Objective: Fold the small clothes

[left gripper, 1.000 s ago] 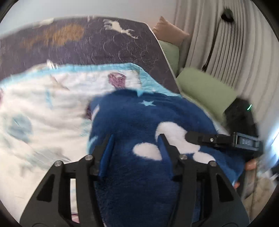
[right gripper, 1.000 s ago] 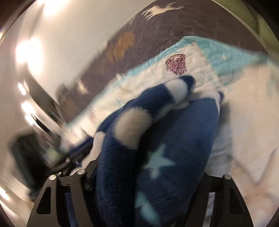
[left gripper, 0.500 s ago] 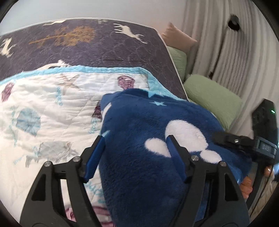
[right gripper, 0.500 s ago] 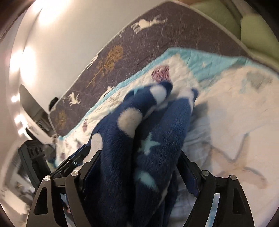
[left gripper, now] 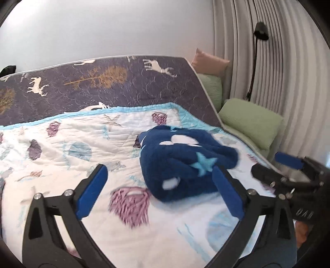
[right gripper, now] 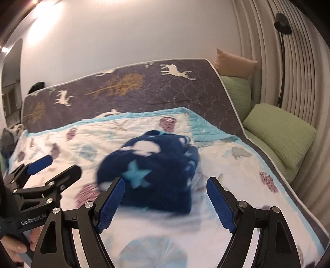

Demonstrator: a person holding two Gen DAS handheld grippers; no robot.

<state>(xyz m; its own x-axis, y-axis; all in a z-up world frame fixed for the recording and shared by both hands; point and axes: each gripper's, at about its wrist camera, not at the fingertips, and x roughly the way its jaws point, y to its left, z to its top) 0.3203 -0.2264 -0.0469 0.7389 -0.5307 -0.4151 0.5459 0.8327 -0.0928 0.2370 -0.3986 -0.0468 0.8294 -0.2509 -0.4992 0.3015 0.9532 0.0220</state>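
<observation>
The blue fleece (left gripper: 185, 165) sat folded in a bundle on the bed quilt (left gripper: 61, 144), both grippers' jaws released and empty, left ones opening, so folding looked about done.

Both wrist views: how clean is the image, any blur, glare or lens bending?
Left wrist view: blue fleece garment and quilt smeared by motion blur, curtain bowed by the fisheye. Right wrist view: the garment blurred too, bright glare on the wall at upper left, dark corners around the round image.
</observation>
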